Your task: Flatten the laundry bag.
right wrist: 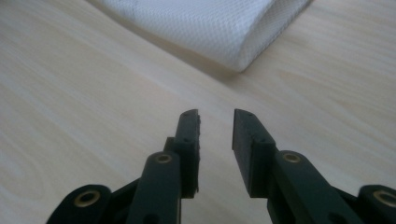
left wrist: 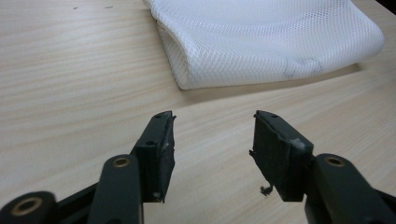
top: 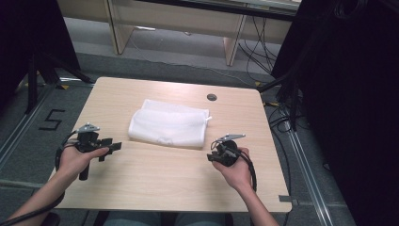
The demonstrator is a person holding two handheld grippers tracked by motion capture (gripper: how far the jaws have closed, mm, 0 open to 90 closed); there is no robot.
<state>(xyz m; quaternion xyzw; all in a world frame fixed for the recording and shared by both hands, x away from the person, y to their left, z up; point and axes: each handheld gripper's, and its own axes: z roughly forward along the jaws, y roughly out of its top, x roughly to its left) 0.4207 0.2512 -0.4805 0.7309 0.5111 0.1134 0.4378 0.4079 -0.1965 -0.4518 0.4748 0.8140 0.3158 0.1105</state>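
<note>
From high up, a white mesh bag (top: pixel 168 125) lay folded flat on the table (top: pixel 155 183), near the middle and a bit toward the far side. The left gripper (top: pixel 113 147) was held in a hand at the left edge of the table, near the bag's left end but not touching it. The right gripper (top: pixel 214 151) was held in the other hand, near the bag's right front corner, and it did not touch the bag either. Both grippers pointed in toward the bag. A small dark hole (top: pixel 211 97) sat in the table behind the bag.

In the left gripper view, the left gripper (left wrist: pixel 212 140) had its jaws wide apart, with nothing between them, just bare table (left wrist: pixel 70 84). The bag (left wrist: pixel 266 42) lay ahead of the jaws, a little to the right, with its folded end facing them.

In the right gripper view, the right gripper (right wrist: pixel 215 135) had its jaws open by a small gap, and they held nothing. The bag (right wrist: pixel 210 23) lay ahead at the top, its corner pointing down toward the jaws, apart from them. Light wood table (right wrist: pixel 70 116) was all around.
</note>
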